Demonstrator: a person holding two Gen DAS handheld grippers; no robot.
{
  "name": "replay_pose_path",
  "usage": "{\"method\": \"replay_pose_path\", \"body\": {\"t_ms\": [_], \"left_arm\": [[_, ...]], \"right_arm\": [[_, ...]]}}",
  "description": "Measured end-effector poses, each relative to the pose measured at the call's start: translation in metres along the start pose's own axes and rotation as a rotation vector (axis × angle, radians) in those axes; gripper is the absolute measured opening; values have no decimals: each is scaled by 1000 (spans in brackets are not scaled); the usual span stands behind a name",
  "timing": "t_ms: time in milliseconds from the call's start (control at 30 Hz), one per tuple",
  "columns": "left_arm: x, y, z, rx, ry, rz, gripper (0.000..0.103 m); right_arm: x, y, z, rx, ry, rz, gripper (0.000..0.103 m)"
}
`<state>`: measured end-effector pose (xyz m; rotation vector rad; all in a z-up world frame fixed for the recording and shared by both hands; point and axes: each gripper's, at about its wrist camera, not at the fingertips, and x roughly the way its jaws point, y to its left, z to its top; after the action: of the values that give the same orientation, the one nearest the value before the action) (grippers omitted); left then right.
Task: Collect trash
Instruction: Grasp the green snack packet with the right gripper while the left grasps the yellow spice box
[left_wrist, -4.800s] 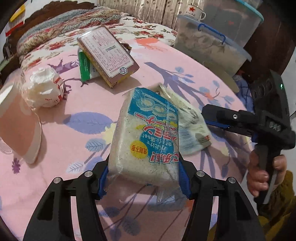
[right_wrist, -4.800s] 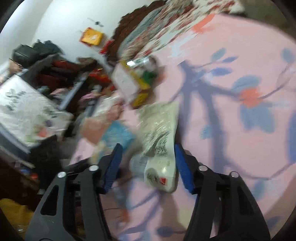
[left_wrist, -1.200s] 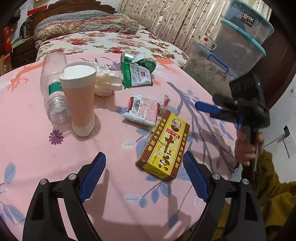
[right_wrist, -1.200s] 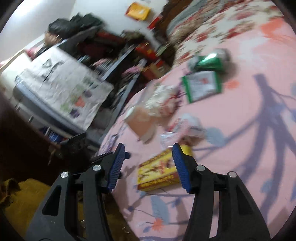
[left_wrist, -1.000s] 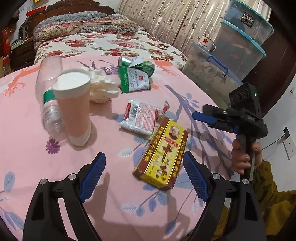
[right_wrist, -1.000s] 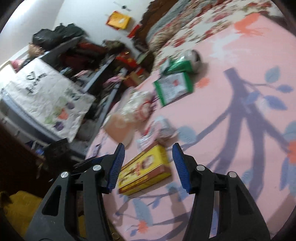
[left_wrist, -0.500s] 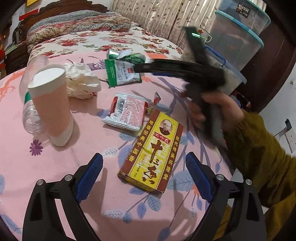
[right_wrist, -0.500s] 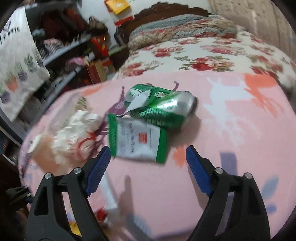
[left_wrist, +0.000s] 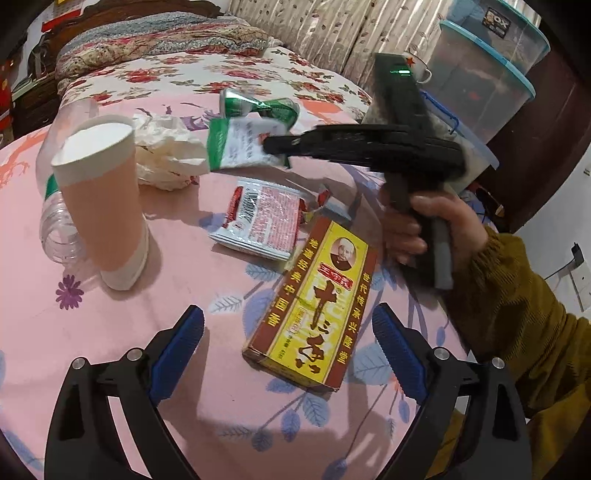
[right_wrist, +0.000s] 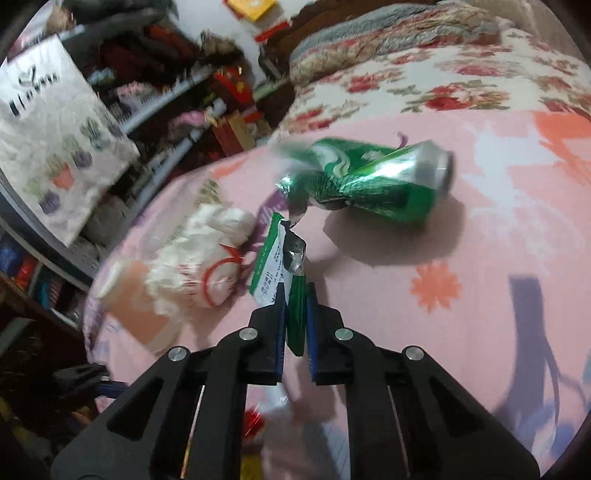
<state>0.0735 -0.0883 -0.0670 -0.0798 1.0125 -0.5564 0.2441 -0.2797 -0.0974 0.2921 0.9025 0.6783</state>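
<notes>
My right gripper (right_wrist: 295, 317) is shut on a green and white snack wrapper (right_wrist: 275, 258) and holds it above the pink tablecloth; it also shows in the left wrist view (left_wrist: 275, 146) with the wrapper (left_wrist: 240, 144). A crushed green can (right_wrist: 376, 181) lies just beyond it. My left gripper (left_wrist: 288, 350) is open and empty, its jaws either side of a yellow and brown carton (left_wrist: 317, 306). A red and white wrapper (left_wrist: 262, 218) lies past the carton.
A pink paper cup (left_wrist: 103, 199) stands at the left with a clear plastic bottle (left_wrist: 55, 221) behind it. A crumpled white tissue (left_wrist: 166, 147) lies nearby. Plastic storage bins (left_wrist: 480, 85) stand at the right. A floral bed (left_wrist: 177, 70) lies behind the table.
My right gripper reached across to the green and white wrapper, closed on it and lifted it off the cloth. My left gripper stayed open over the carton.
</notes>
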Motion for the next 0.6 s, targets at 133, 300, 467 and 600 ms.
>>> {"method": "replay_pose_path", "body": {"t_ms": [133,300,467,600], "left_arm": [[5,-15,-2,58,4,20,94],[21,-29,-5,120,24,71,92],[29,-37,-9,177,30,118,66],[18,-49,-15,210,24,81,62]], "right_arm": [[-54,-5,-23,76,-130,22,12],[-108,-13,-63,154,-234,-1,12],[-134,-27,-103,255,-264,-32,12],[-147,-40,-124,329,-302,-28,12]]}}
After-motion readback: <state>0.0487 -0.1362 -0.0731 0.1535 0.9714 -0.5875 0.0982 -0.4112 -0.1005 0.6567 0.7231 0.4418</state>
